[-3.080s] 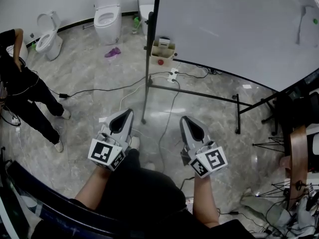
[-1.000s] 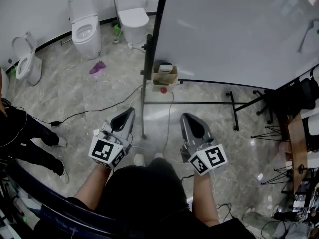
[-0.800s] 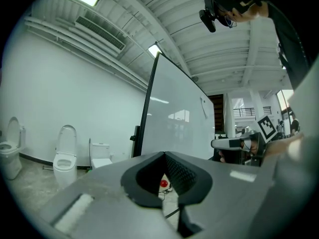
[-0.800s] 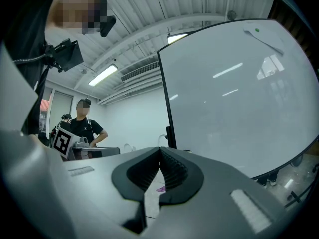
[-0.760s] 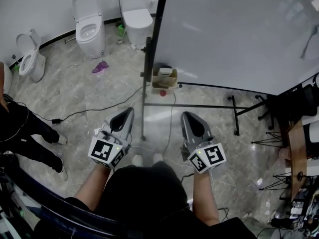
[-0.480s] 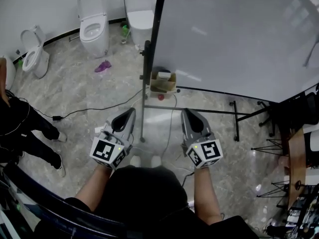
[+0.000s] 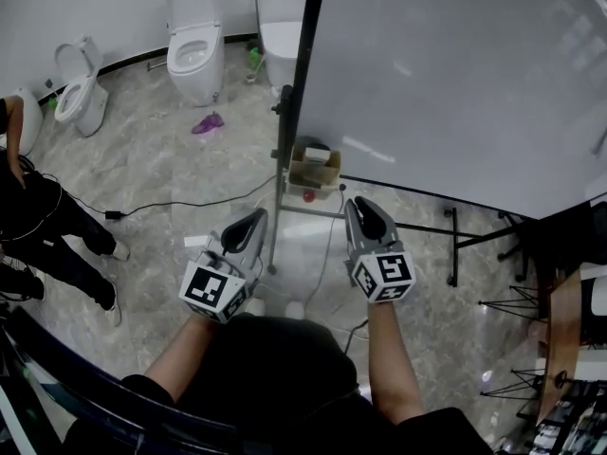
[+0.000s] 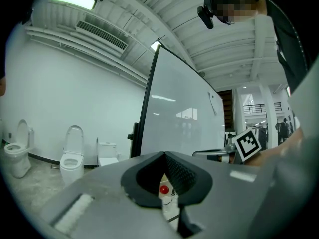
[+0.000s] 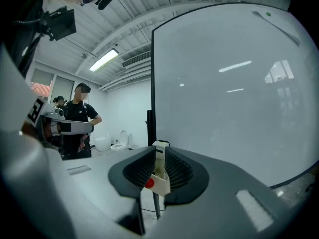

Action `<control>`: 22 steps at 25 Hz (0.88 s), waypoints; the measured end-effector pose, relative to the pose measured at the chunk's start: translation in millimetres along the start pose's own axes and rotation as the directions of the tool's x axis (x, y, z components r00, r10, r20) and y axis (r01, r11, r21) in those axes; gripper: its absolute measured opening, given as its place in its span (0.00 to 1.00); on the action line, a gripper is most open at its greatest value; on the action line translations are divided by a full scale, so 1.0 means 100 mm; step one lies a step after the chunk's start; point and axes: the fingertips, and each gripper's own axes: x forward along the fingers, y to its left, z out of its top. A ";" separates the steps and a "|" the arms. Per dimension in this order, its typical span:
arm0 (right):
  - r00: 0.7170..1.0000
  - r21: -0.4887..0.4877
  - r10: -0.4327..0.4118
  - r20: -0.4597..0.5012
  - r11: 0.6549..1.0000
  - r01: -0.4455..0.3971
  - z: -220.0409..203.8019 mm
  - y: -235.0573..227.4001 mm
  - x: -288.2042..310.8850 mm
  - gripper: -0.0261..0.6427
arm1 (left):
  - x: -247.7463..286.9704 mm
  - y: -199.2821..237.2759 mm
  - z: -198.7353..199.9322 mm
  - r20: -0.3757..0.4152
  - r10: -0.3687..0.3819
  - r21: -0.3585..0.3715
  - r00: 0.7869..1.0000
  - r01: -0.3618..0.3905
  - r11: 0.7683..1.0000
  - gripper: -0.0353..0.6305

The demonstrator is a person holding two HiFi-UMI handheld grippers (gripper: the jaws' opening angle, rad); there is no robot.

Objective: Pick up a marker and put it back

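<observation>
A small cream box [image 7: 313, 169] hangs on the black stand post of the whiteboard [image 7: 455, 74], with a red round thing [image 7: 308, 196] at its lower front. I cannot make out a marker in it. My right gripper [image 7: 358, 207] points at the box from just below in the head view. Its jaws have just been opening and stand apart with nothing between them; the box [image 9: 160, 180] shows through the gap of the right gripper [image 9: 159, 156]. My left gripper [image 7: 254, 218] is beside the post, its tips [image 8: 164, 156] together and empty.
Three toilets [image 7: 194, 36] stand along the far wall. A person in black [image 7: 38, 216] stands at the left. A cable [image 7: 180, 202] runs over the marble floor, and the stand's legs [image 7: 446, 230] stretch out to the right.
Both grippers have come forward towards the whiteboard stand, so the box lies closer. The right gripper has sunk a little and its jaws have parted. The left has stayed shut.
</observation>
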 end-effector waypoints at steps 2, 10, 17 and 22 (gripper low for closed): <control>1.000 0.000 0.006 -0.021 1.000 -0.006 -0.08 -0.05 0.08 0.16 | 0.02 -0.01 0.00 0.008 -0.001 0.003 1.000 0.001 1.000 0.06; 0.996 0.012 0.036 -0.081 0.999 -0.035 -0.35 -0.13 0.37 0.25 | -0.02 0.10 -0.05 0.002 0.075 0.002 0.997 -0.075 0.997 0.06; 0.992 0.025 0.056 -0.109 0.998 -0.053 -0.49 -0.16 0.56 0.26 | -0.09 0.26 -0.06 -0.017 0.137 0.017 0.990 -0.137 0.990 0.06; 0.992 0.038 0.055 -0.110 0.998 -0.051 -0.52 -0.18 0.64 0.25 | -0.13 0.33 -0.04 -0.014 0.166 0.000 0.986 -0.166 0.986 0.06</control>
